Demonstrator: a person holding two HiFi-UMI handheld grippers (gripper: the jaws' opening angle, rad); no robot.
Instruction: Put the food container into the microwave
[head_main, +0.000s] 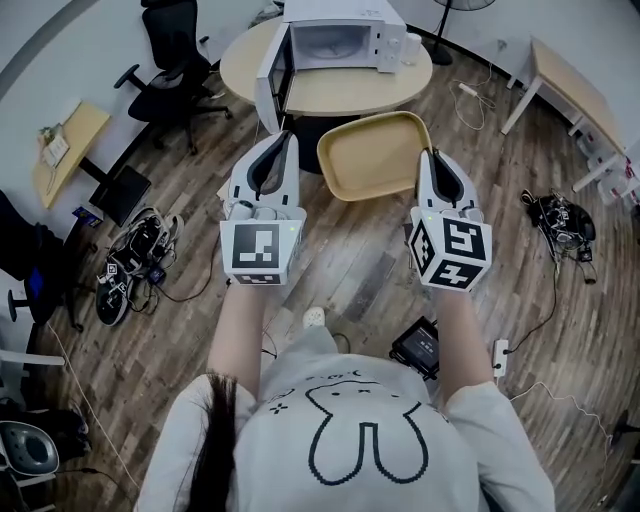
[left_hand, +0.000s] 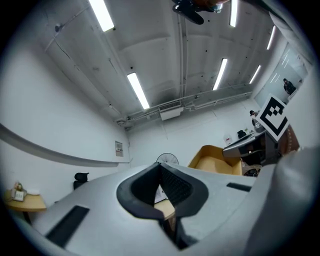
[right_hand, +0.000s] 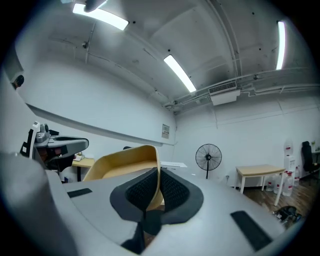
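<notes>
Right gripper (head_main: 428, 153) clamps the right rim of the food container (head_main: 370, 155), held in air short of the open microwave (head_main: 335, 42); left gripper (head_main: 287, 136) closed, empty, so a one-edge hold may let it sag and clip the door (head_main: 268, 90).

The microwave (head_main: 335, 45) runs off the top edge at 12 o'clock, and its cavity is too dim to read. The container (head_main: 372, 155) loses its 3 o'clock rim behind the right gripper (head_main: 430, 156) — in that gripper's own view the grey body covers its lower part. The clutter (head_main: 135, 262) on the floor (8 o'clock, a dark tangle) is too small to tell.
</notes>
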